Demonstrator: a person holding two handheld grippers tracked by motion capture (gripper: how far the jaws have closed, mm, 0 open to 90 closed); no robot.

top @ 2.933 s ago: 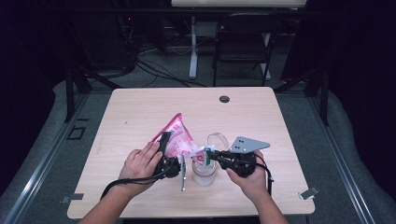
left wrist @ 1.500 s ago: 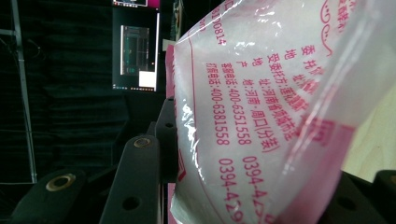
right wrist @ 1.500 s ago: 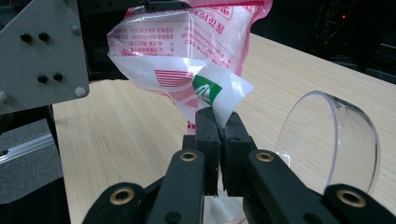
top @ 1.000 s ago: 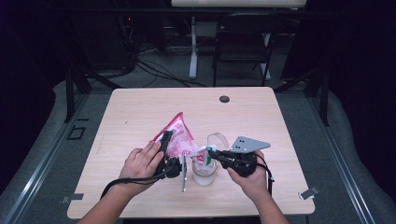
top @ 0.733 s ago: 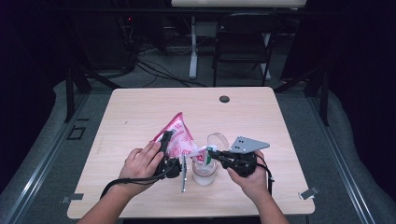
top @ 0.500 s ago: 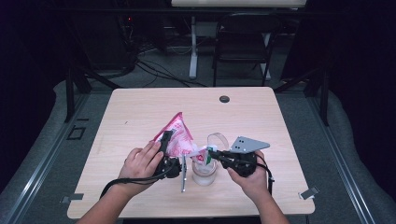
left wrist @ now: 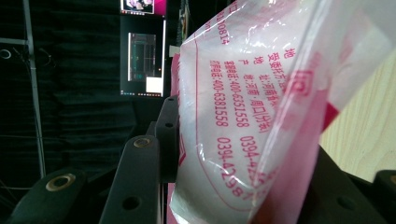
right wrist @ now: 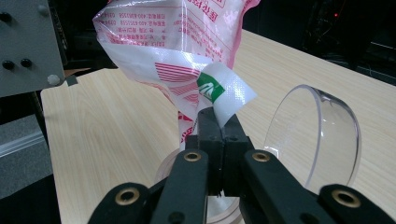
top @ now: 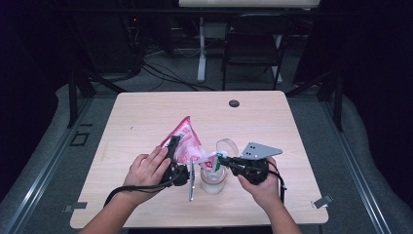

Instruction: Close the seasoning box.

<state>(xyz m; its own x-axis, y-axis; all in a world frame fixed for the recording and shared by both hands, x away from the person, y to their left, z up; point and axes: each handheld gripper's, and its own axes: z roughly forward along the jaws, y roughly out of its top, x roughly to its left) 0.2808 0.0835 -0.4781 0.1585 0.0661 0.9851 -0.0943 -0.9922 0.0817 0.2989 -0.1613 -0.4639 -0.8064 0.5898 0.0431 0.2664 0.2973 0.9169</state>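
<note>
Both my jaws are clamped on the pink bag [top: 185, 144], its corner mid-frame over the clear jar [top: 213, 179]. I'd tilt slowly, keeping that corner centered.

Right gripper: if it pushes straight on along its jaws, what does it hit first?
Probably the bag. The right gripper is shut on the bag's corner, and the rest of the bag hangs directly ahead. The clear lid sits off to its side; depth is unclear.
</note>
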